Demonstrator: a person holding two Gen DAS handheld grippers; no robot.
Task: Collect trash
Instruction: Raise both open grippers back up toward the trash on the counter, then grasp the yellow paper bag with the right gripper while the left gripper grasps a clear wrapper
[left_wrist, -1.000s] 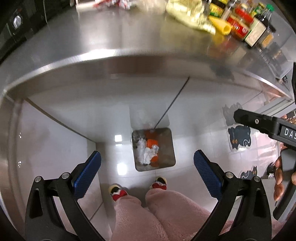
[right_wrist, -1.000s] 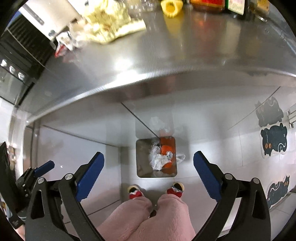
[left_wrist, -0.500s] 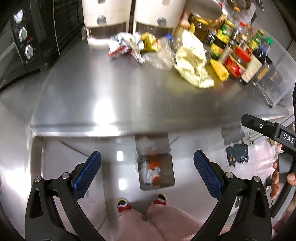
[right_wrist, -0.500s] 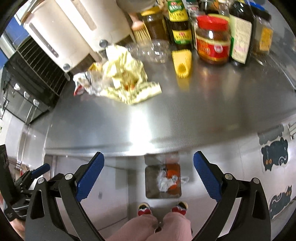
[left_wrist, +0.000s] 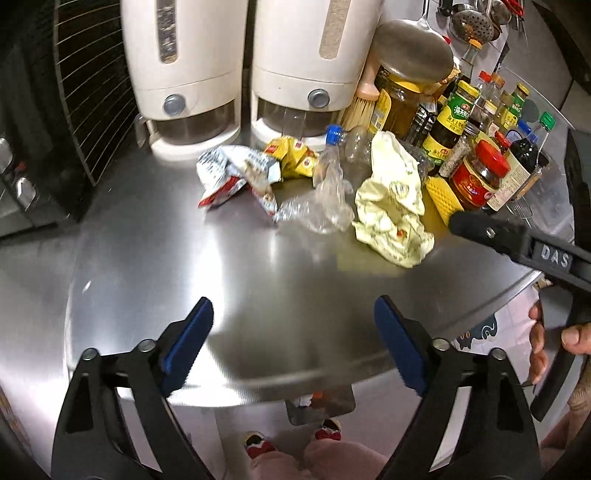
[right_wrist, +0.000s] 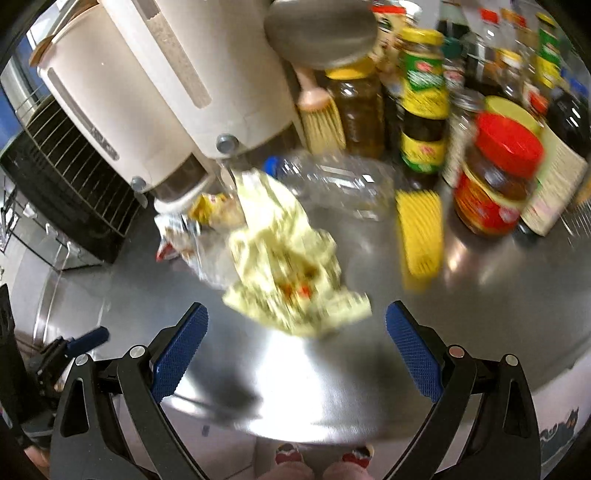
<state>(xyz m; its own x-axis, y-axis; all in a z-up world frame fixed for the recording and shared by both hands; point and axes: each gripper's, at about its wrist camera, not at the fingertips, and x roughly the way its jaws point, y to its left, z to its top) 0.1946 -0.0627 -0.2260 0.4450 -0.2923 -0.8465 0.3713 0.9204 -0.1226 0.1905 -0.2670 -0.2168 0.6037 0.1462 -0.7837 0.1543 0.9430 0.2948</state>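
Both grippers, L (left_wrist: 293, 347) & R (right_wrist: 297, 349), jaws wide, empty; yellow wrapper (right_wrist: 291, 266) ahead.

2 white dispensers (left_wrist: 184, 66), 2 crushed clear bottles (left_wrist: 328, 173), 2 snack wrappers (left_wrist: 236, 173), 1 yellow bag (left_wrist: 391, 214).

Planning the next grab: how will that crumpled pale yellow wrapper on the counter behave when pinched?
The yellow wrapper looks thin and creased, so probably light and floppy, collapsing between the fingers. Lying loose on the smooth steel counter, it may slide if nudged. Unlikely to roll.
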